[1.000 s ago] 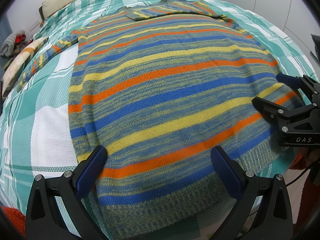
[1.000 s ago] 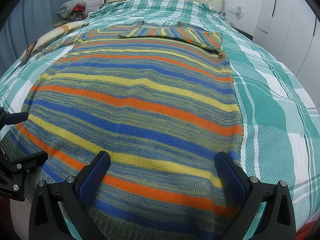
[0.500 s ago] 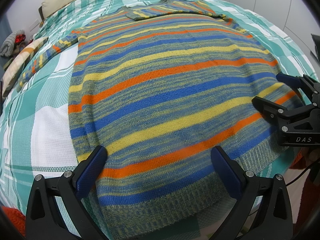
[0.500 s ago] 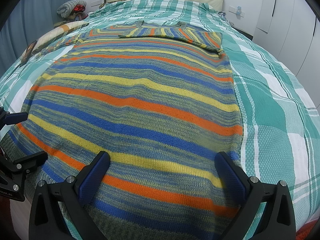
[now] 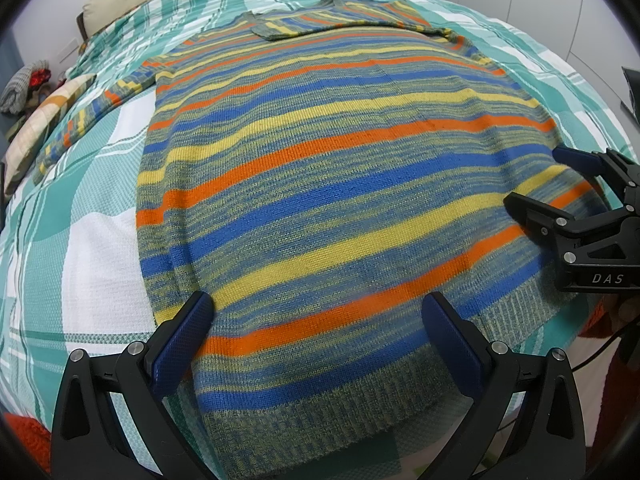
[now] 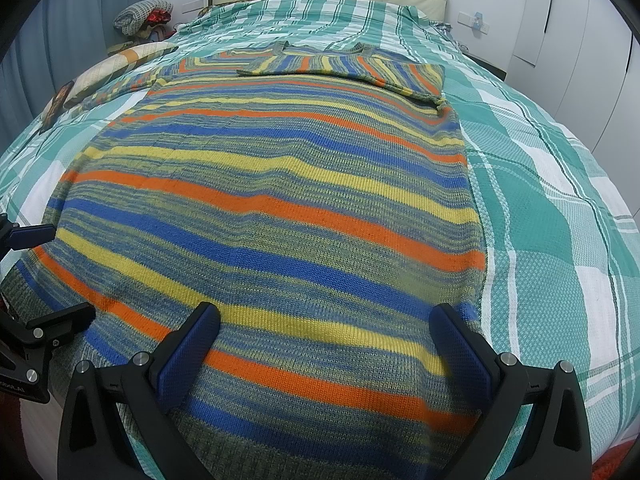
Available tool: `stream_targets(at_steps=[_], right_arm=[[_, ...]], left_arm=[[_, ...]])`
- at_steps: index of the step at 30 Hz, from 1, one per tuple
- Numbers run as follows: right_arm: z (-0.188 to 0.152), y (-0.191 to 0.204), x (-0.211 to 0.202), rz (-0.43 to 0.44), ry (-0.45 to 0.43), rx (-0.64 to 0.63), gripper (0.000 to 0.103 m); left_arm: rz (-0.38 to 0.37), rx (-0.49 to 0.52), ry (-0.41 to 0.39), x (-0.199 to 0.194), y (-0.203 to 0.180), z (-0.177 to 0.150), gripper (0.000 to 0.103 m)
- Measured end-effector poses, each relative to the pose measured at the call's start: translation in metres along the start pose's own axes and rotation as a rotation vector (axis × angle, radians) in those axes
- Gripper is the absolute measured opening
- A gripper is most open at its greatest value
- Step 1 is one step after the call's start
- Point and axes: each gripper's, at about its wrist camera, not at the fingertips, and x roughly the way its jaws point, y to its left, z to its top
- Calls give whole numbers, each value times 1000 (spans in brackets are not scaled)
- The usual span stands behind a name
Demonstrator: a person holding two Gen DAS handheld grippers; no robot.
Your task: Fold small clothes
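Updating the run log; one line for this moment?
left gripper: open | right gripper: open | sweater: flat on bed, one sleeve folded

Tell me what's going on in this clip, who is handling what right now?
A person holds a two-finger gripper in each hand over a striped knit sweater spread flat on a bed with a green plaid cover. The left gripper and right gripper are both open above the hem end, gripping nothing. One sleeve is already folded across the chest; the other sleeve lies out to the side. The hem has not been lifted yet.
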Motion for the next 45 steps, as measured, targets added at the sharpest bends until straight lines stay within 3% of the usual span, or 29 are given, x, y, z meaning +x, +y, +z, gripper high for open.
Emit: stream_targets(at_steps=[23, 27, 30, 33, 37, 40, 45], right_arm=[[0, 1, 0, -1, 0, -1, 103], [-2, -1, -1, -1, 0, 0, 103], [-3, -1, -1, -2, 1, 0, 103], [-2, -1, -1, -2, 1, 0, 103], [-4, -4, -2, -3, 4, -3, 103], [-5, -4, -3, -4, 5, -6, 103], [-5, -1, -5, -10, 4, -11, 103]], left_arm=[[-7, 7, -8, -4, -1, -1, 102], [-79, -46, 0, -26, 14, 5, 102], [-193, -229, -57, -49, 67, 20, 102], [-217, -380, -112, -55, 139, 43, 102], [-206, -663, -174, -37, 267, 68, 101], [-213, -868, -168, -5, 354, 75, 101], [-108, -970, -103, 39, 419, 78, 100]])
